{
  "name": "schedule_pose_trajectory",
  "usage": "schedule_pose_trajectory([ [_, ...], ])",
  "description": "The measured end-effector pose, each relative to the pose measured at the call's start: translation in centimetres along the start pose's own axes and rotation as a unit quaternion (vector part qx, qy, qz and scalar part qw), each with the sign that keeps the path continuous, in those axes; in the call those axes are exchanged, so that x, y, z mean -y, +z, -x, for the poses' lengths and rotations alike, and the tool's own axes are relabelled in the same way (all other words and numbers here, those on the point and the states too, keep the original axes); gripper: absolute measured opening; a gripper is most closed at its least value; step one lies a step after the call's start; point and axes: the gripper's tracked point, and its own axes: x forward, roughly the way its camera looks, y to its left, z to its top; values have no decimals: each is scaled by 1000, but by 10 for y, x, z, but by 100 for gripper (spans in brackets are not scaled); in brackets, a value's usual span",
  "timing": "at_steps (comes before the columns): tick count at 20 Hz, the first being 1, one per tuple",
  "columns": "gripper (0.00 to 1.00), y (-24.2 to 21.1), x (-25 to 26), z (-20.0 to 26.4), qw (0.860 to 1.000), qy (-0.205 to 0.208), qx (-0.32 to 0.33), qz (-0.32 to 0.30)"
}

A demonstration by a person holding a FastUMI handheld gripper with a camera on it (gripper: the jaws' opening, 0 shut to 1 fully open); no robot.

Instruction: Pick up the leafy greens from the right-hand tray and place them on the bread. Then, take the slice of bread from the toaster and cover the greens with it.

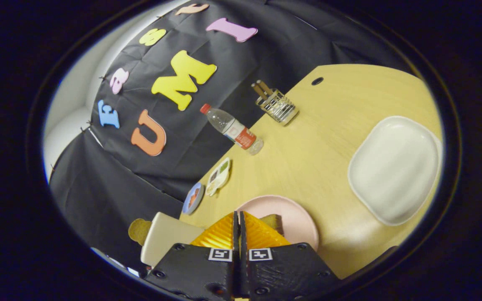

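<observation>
No readable words or numbers. Red label on the bottle point(232, 128), well beyond the pink plate point(301, 219), too small to read. Square black-and-white coded markers on the gripper point(238, 214), fingers pressed together at that plate's near rim.

Tongs point(238, 221) tilted, both fingers pressed together along their length, nothing gripped between them

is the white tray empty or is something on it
Empty: the white tray, beyond the shut hand-held gripper, shows a bare surface with nothing lying in it.
</observation>
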Motion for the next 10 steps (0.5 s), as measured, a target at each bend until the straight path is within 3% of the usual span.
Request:
schedule_pose_trajectory([
  [3,1,-4,4,-2,998,-16,6,53],
  [5,18,0,6,5,994,-26,21,103],
  [7,46,11,11,14,988,-43,51,142],
  [8,65,18,10,21,983,-52,71,159],
  [10,89,29,4,35,975,-64,105,184],
])
